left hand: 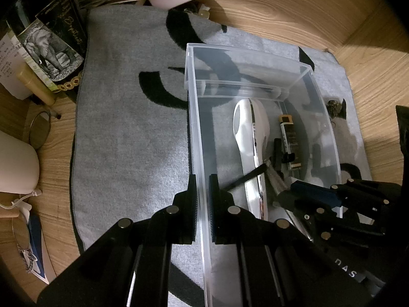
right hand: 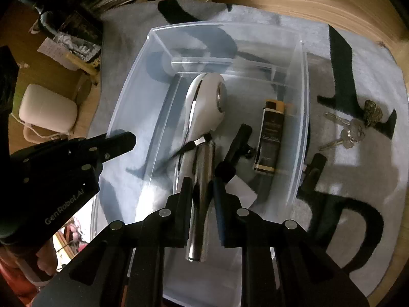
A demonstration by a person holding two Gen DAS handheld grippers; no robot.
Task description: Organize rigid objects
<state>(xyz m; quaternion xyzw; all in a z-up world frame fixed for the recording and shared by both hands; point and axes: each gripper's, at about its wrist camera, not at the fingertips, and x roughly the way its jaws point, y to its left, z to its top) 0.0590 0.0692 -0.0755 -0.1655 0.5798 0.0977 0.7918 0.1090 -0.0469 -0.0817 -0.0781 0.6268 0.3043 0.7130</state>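
Left gripper (right hand: 122,142) reads "GenRobot.AI" — wine bottle (left hand: 55,38) label illegible.

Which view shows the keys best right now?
The right wrist view: the keys lie in plain sight on the grey mat, outside the clear bin. The left wrist view shows only a dark, blurred clump behind the bin wall.

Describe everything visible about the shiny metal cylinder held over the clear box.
The metal cylinder is a slim chrome-looking tube, smooth and mirror-bright, with a rounded near end. The right hand-held gripper is shut on its middle, pads on both sides. It lies lengthwise, pointing away, inside the clear plastic box. Its far end sits at the white handheld device, where a thin black strip crosses; actual contact cannot be told.
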